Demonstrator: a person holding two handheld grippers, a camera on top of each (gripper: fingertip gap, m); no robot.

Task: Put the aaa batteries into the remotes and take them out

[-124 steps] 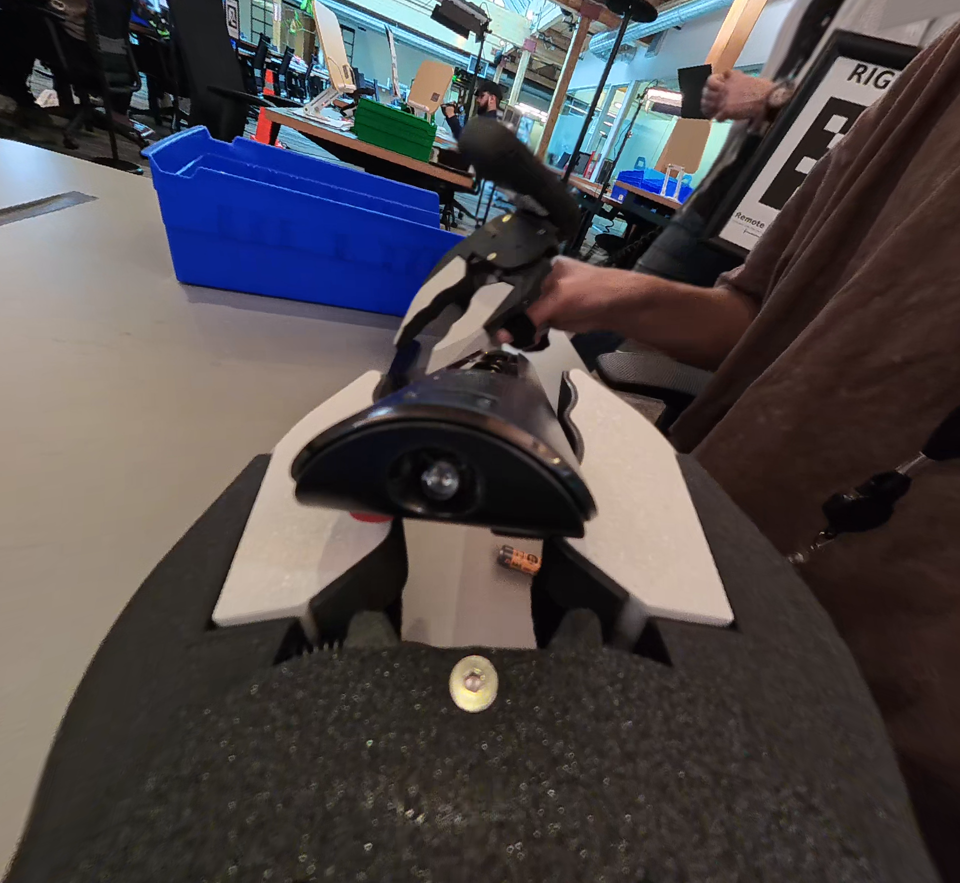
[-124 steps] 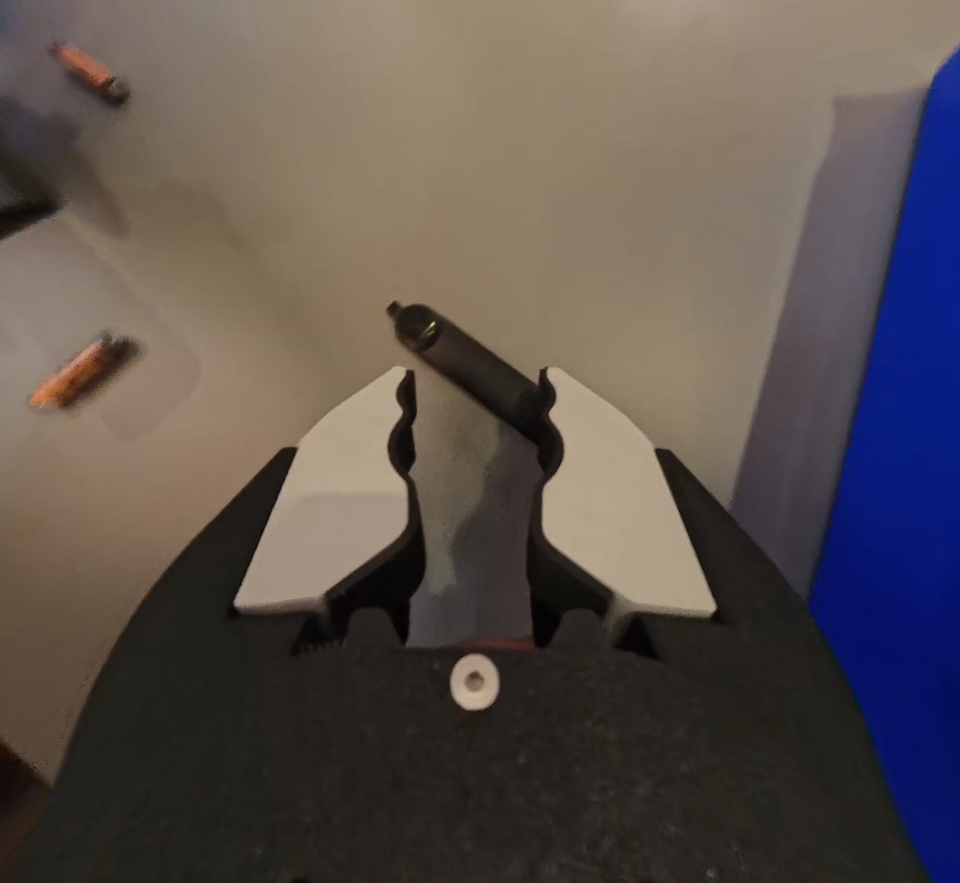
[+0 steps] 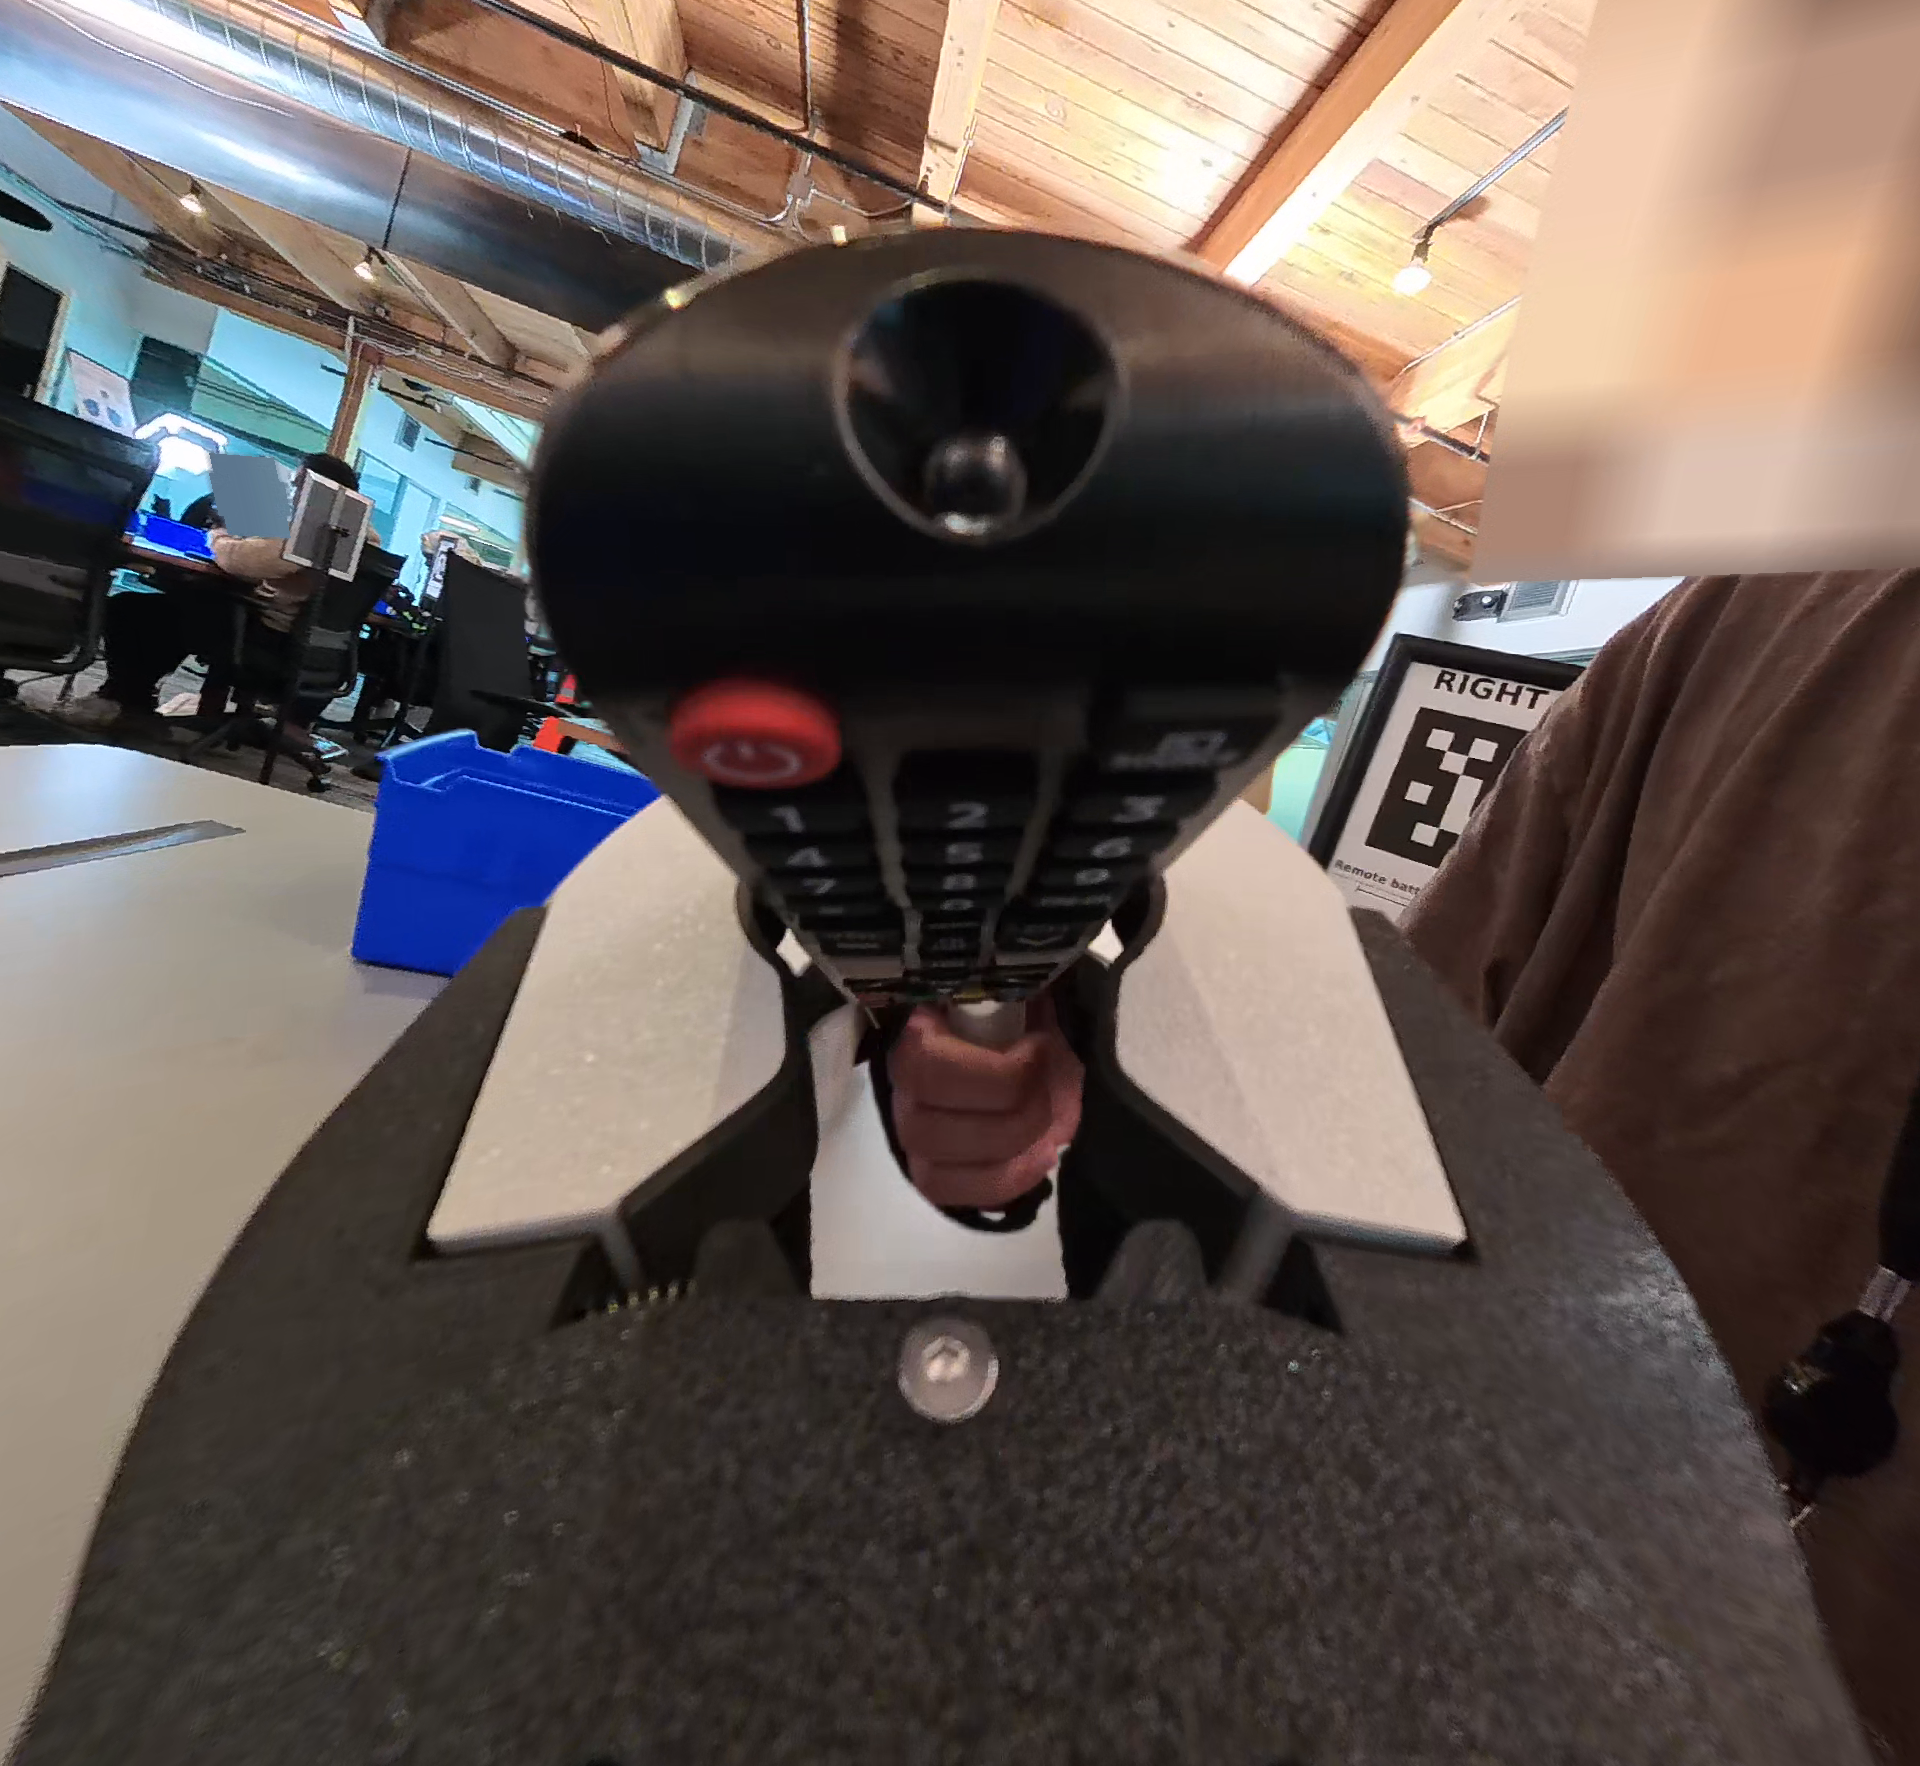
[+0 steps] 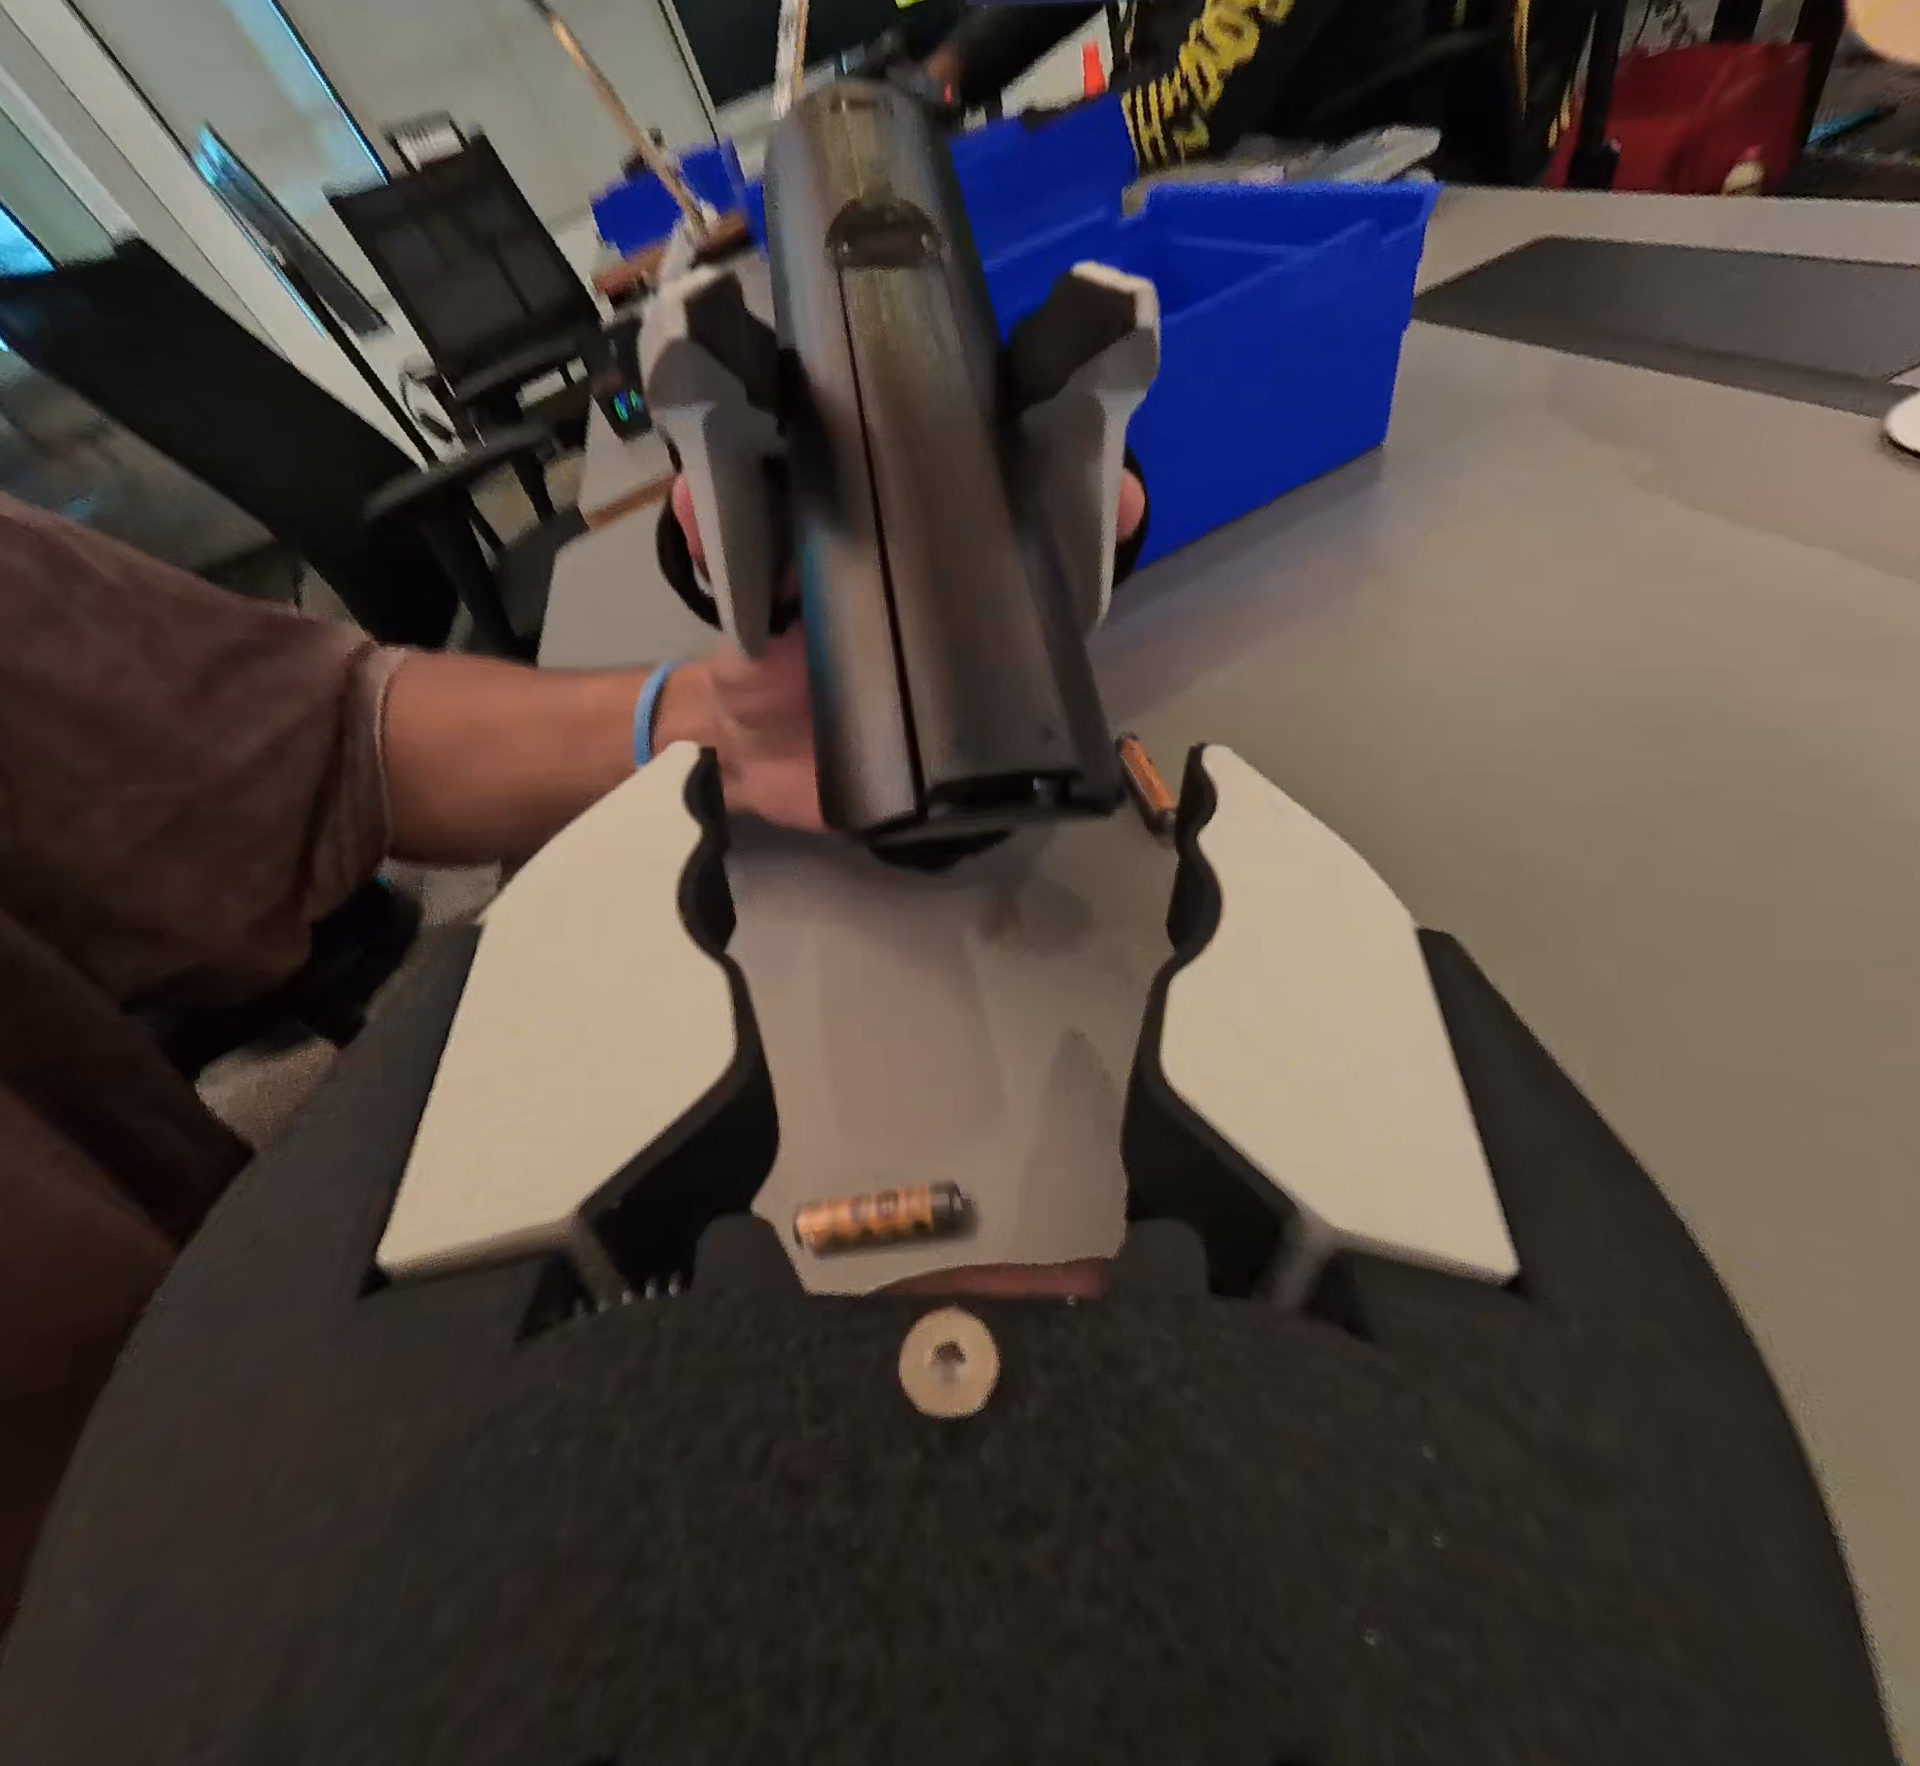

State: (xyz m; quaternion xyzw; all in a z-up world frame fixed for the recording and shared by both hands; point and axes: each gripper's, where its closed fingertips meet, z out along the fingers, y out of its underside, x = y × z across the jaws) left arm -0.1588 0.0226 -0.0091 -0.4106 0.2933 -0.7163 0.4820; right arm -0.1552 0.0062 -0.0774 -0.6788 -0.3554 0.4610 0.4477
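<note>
Two batteries (image 4: 881, 1215) lie on the worktop (image 4: 1558, 677) near the remote (image 3: 966, 573), which our left tool (image 3: 951, 947) clamps upright, back turned toward our right tool (image 4: 951, 843), whose jaws stand apart and empty, we judge to reach its battery end.

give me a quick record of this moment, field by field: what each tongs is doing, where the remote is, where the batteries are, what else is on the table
left tongs: shut on the remote
right tongs: open, holding nothing
remote: black, lifted off the table, keypad facing the left camera, back facing the right camera
batteries: one lying on the table between the right tongs' fingers; a second one on the table beside the remote's lower end
table: grey
blue bin: on the table, beyond the remote
</note>
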